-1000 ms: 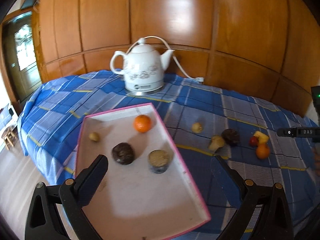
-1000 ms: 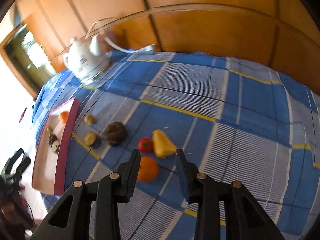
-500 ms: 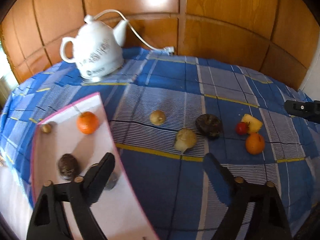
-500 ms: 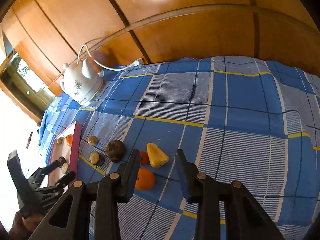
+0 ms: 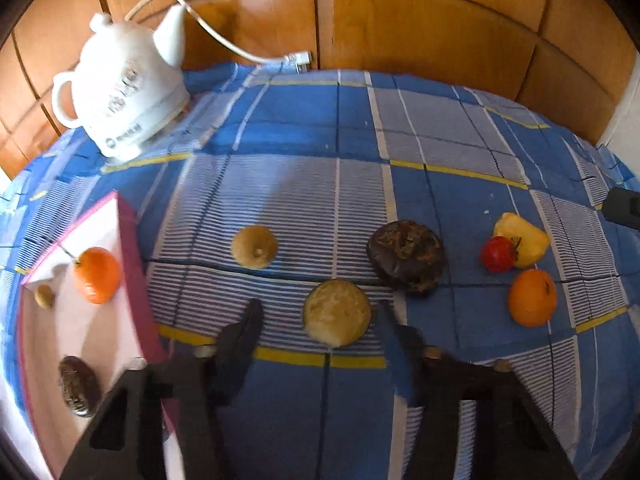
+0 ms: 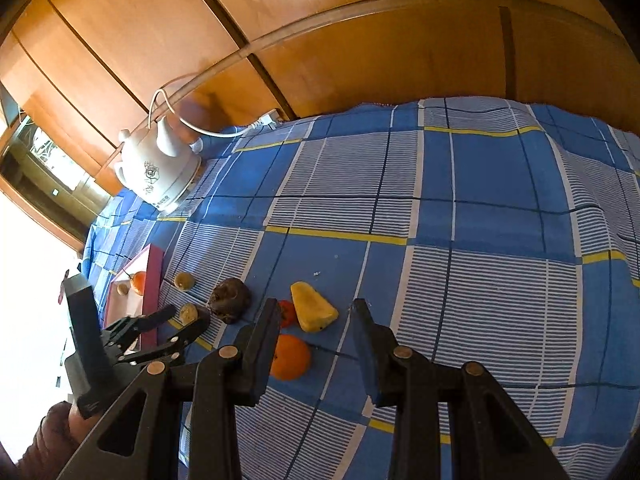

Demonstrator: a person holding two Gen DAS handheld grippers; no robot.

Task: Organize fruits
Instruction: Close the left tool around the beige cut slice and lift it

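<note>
My left gripper (image 5: 320,316) is open, its fingers on either side of a round tan fruit (image 5: 337,312) on the blue checked cloth. A small tan fruit (image 5: 254,247), a dark wrinkled fruit (image 5: 406,254), a red fruit (image 5: 497,253), a yellow piece (image 5: 524,236) and an orange (image 5: 532,297) lie around it. The pink-rimmed tray (image 5: 134,264) at left holds an orange (image 5: 96,275), a small nut-like fruit (image 5: 44,295) and a dark fruit (image 5: 76,385). My right gripper (image 6: 316,312) is open, above the yellow piece (image 6: 314,312) and the orange (image 6: 290,356).
A white kettle (image 5: 124,92) with its cord stands at the back left of the table, against the wood-panelled wall. In the right wrist view the left gripper (image 6: 188,322) and the hand holding it are at the lower left, by the tray (image 6: 154,292).
My left gripper has swung right, off the tray, and moved down to the round tan fruit. My right gripper has stayed over the orange and yellow piece.
</note>
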